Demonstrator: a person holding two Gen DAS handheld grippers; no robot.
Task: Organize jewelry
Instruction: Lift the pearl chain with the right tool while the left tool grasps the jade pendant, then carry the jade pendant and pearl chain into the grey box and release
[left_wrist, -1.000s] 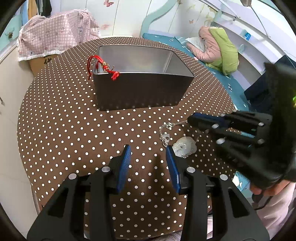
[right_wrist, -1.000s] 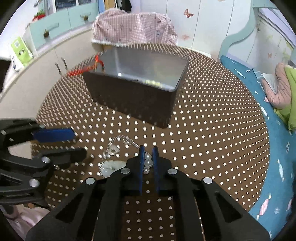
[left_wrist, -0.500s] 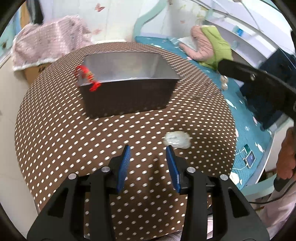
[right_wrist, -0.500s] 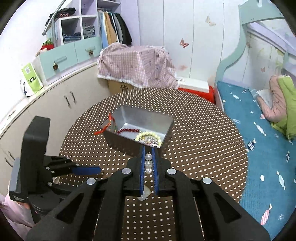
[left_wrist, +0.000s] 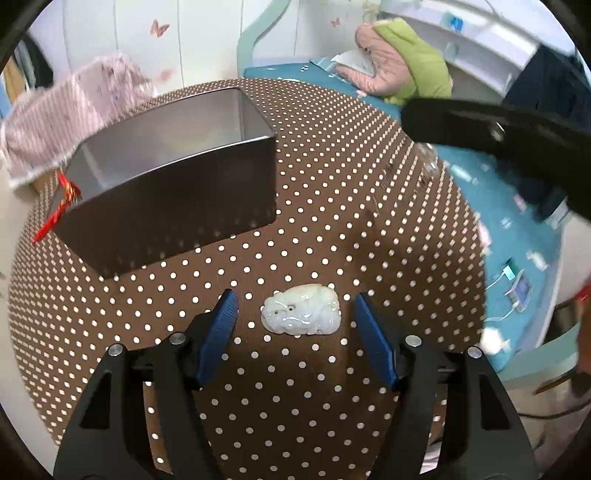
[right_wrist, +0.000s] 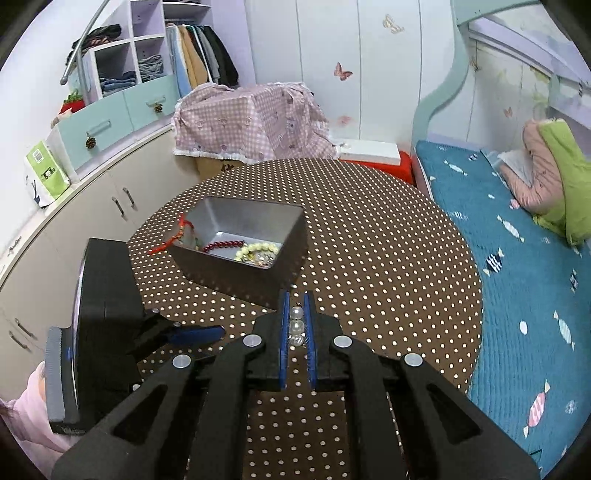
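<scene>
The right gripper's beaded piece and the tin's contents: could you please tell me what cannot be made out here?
- Beaded piece, right wrist view: only a few pearl beads show between the shut right gripper; the rest is hidden below.
- Left wrist view: motion blur smears the dangling chain.
- Metal tin, left wrist view: the near wall hides its contents.

child's bedroom, teal-framed bed (right_wrist: 517, 236), open wardrobe (right_wrist: 177, 62) with clothes, butterfly wall stickers (right_wrist: 342, 71)

Teal bed (right_wrist: 517, 236), gingham-covered box (right_wrist: 251, 122), possibly cardboard
</scene>
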